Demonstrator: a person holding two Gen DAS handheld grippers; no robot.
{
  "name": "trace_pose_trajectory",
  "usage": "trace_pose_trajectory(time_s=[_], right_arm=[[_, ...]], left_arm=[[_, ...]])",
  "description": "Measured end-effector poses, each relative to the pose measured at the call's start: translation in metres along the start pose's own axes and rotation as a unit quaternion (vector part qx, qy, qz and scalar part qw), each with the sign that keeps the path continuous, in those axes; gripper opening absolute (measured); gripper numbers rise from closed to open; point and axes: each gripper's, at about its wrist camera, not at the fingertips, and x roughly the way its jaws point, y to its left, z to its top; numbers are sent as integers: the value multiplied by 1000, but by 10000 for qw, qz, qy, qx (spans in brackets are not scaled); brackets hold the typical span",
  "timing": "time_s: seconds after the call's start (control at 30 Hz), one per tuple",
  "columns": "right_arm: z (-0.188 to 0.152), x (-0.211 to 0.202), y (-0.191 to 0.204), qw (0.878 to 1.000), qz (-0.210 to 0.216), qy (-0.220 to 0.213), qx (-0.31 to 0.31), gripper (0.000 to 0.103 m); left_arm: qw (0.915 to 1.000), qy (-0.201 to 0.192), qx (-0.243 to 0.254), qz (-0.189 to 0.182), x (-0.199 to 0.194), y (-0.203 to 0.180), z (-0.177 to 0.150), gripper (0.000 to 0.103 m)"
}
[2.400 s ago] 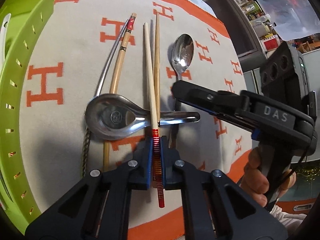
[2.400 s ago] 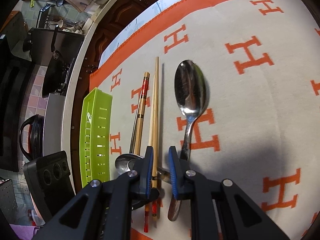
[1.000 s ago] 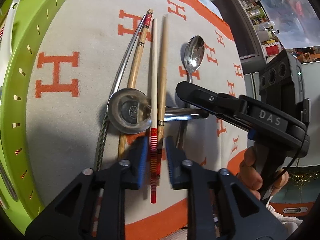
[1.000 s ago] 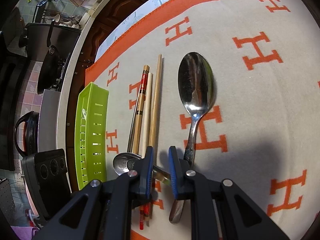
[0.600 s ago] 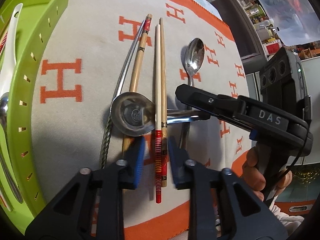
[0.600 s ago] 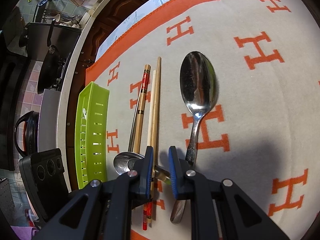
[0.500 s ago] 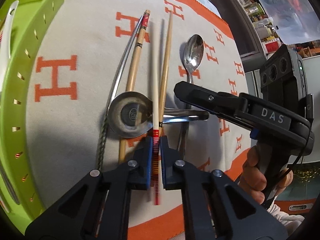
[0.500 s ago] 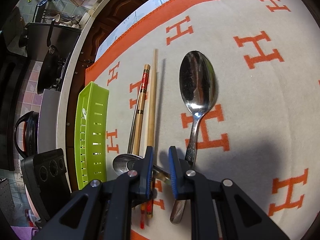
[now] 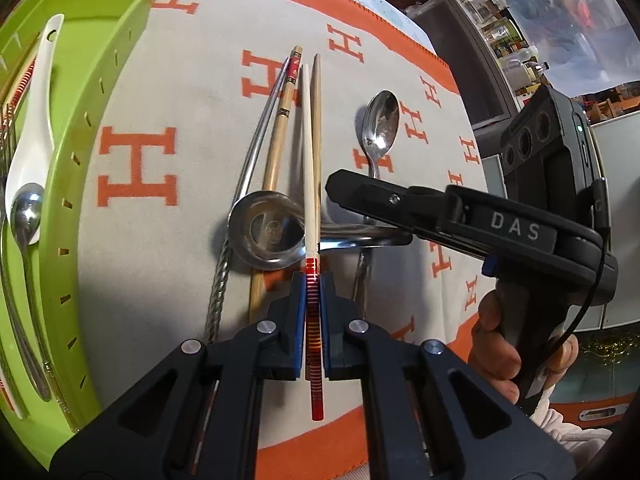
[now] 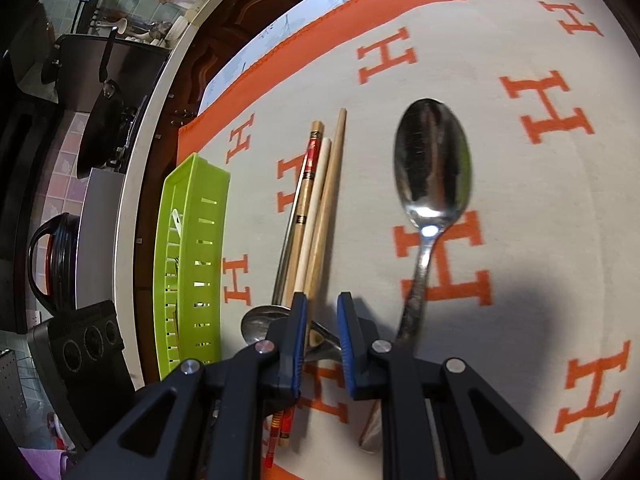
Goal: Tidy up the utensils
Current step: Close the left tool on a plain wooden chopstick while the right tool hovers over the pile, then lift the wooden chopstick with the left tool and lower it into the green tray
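Note:
My left gripper (image 9: 312,284) is shut on the red-striped end of a white chopstick (image 9: 307,152), which lies across the bowl of a steel soup spoon (image 9: 266,236). A plain wooden chopstick (image 9: 317,132) lies tight against it on the right. To the left lie a bamboo chopstick (image 9: 280,132) and a thin metal rod (image 9: 256,148). A steel tablespoon (image 10: 434,168) lies to the right. My right gripper (image 10: 322,312) is open a little and hovers over the soup spoon's handle (image 10: 320,338), gripping nothing. The green tray (image 9: 92,92) is at the left.
Everything lies on a grey cloth (image 10: 520,240) with orange H marks and an orange border. The tray holds a white ceramic spoon (image 9: 36,120), a metal spoon (image 9: 24,216) and other utensils. A hand (image 9: 504,348) holds the right gripper's handle. A counter edge and pans (image 10: 104,112) lie beyond the cloth.
My left gripper was open around the chopstick ends, then shut on the red-striped one. The two chopsticks splayed apart briefly and now lie parallel. The right gripper has barely moved.

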Motion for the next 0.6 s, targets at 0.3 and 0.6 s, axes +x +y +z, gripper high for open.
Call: trace_pose_trajectory(time_s=[0.3, 0.6], right_arm=[[3, 15, 4, 9997, -8, 173, 193, 15], [1, 29, 15, 9985, 153, 526, 84, 15]], left_arm=[[9998, 61, -160, -37, 3, 11, -5, 4], [9989, 63, -313, -335, 5, 15, -3, 3]])
